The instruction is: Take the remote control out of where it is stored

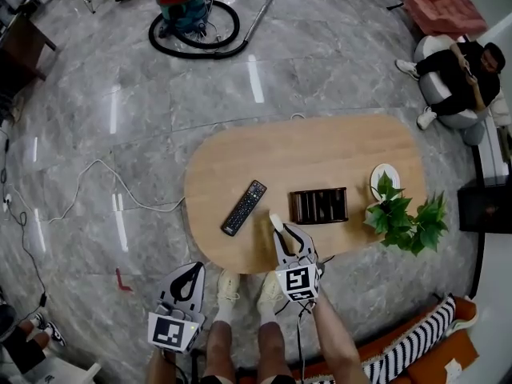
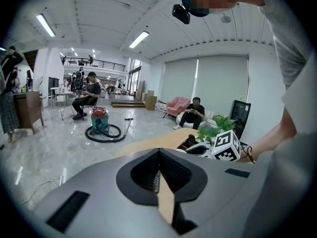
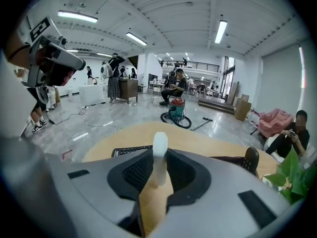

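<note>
- Remote [image 1: 244, 207]: black and slim, is lying flat and buttons-up on the table [image 1: 320, 146]. It is sitting out of the holder [image 1: 318, 205], slanted, just to its left and not touching it. It is also showing past the jaws in the right gripper view [image 3: 130, 150] and as a thin strip in the left gripper view [image 2: 156, 181].
- Holder: dark and slotted, is standing near the middle of the table, between the remote and the plant [image 1: 404, 218].
- Right gripper [image 1: 280, 227]: is hanging over the table's near edge, aimed at the gap between remote and holder. Its jaws are closing on a short white bar [image 1: 275, 220], which is sticking out past the tips. In the right gripper view the bar is standing upright between them [image 3: 159, 155]. Whether the bar is touching the wood cannot be told.
- Left gripper [image 1: 194, 267]: is hanging off the table's near left corner, over the floor. Its jaws are meeting at the tips with only a narrow slit between them, and are gripping nothing.
- Plant: green and leafy, is sitting at the table's right end, with a white disc [image 1: 379, 174] just behind it.
- Vacuum [image 1: 180, 2]: red and teal, is standing on the floor well beyond the table, with its hose looping round it.
- Person [image 1: 460, 74]: is sitting at the far right, beside a pink chair [image 1: 444, 6].
- Cable [image 1: 88, 174]: is trailing across the floor left of the table.
</note>
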A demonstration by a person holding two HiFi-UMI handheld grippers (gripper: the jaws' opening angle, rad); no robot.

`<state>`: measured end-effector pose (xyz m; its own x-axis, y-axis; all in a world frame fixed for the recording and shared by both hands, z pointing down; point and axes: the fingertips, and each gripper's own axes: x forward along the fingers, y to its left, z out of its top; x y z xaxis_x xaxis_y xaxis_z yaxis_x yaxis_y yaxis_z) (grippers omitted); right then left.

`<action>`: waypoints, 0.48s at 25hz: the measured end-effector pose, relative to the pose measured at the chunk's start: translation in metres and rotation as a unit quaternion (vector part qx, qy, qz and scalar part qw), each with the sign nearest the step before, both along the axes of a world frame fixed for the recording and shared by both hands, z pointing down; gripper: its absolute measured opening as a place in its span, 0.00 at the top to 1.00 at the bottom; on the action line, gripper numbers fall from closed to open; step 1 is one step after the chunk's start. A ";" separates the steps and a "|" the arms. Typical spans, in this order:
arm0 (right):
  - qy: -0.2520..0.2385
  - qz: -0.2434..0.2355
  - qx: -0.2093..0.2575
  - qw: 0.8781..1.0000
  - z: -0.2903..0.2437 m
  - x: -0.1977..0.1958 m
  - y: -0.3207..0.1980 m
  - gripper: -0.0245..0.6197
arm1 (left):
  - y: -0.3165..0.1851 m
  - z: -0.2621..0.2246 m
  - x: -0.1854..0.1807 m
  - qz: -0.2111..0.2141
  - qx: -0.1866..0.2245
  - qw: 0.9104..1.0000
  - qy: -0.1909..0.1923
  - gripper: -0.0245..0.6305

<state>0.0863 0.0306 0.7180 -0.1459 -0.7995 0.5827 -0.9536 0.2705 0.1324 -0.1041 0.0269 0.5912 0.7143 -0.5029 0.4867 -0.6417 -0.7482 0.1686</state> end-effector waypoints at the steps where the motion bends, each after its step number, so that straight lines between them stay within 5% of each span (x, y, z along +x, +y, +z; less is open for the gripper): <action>1: 0.002 -0.001 -0.001 1.000 0.003 -0.001 0.001 0.82 | 0.001 0.002 0.000 0.002 -0.001 1.000 0.001 0.95; 12: 0.007 -0.017 -0.009 1.000 0.025 -0.012 0.009 0.82 | -0.001 0.015 -0.001 0.007 -0.001 1.000 -0.001 0.95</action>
<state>0.0743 0.0393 0.7430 -0.1651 -0.7841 0.5983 -0.9418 0.3053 0.1403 -0.1050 0.0259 0.6060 0.7201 -0.4922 0.4890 -0.6318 -0.7565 0.1689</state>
